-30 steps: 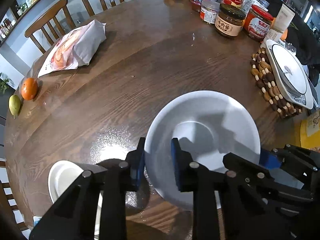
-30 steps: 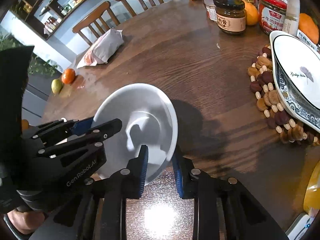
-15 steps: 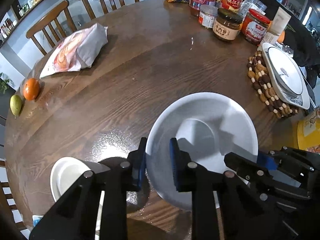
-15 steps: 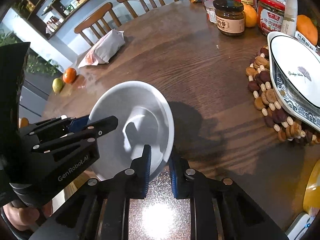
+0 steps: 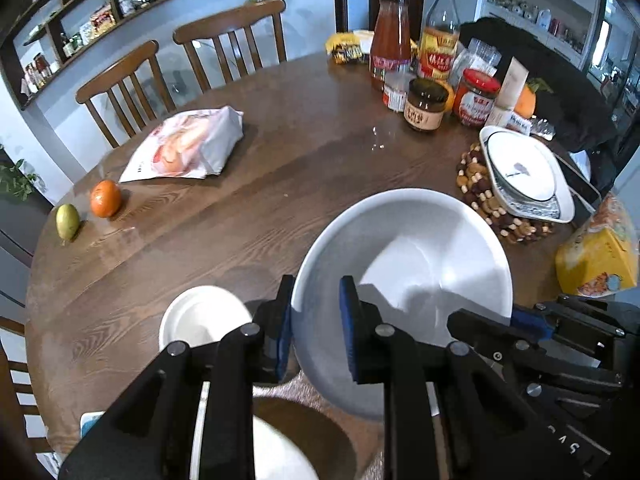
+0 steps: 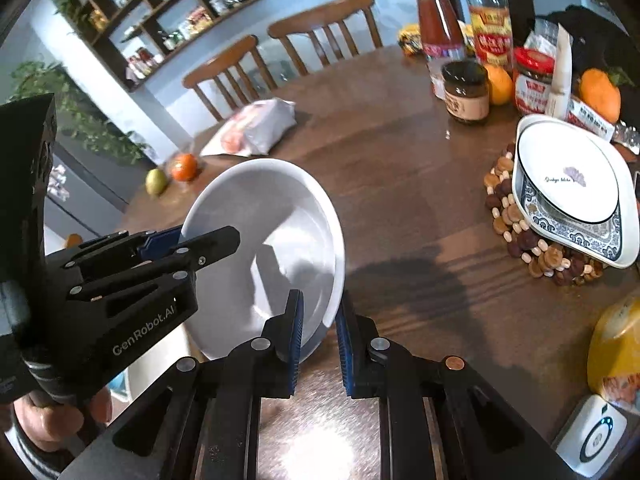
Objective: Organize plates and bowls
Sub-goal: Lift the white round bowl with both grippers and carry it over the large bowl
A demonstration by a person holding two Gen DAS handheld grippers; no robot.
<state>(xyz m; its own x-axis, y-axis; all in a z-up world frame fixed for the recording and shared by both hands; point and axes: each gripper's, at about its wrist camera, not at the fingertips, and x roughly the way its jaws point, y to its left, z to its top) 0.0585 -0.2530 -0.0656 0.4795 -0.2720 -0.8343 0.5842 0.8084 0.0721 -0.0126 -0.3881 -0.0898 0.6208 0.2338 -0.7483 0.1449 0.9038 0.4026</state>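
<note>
A large white bowl (image 5: 408,264) hangs in the air above the round wooden table (image 5: 280,184), held from both sides. My left gripper (image 5: 316,320) is shut on its left rim. My right gripper (image 6: 320,320) is shut on its right rim, and the bowl (image 6: 264,240) tilts in the right wrist view. The left gripper (image 6: 192,240) also shows there. A small white bowl (image 5: 200,316) sits on the table below left. A blue-patterned square plate (image 6: 572,192) with a white plate inside rests on a beaded trivet (image 6: 520,232) at right.
Jars and bottles (image 5: 424,104) stand at the far side. A snack bag (image 5: 184,144), an orange (image 5: 105,198) and a green fruit (image 5: 67,221) lie at left. A yellow packet (image 5: 596,260) is at right. Wooden chairs (image 5: 224,48) stand behind the table.
Both grippers have lifted the large white bowl higher off the table and tilted it; more of the room and the small bowl below now show.
</note>
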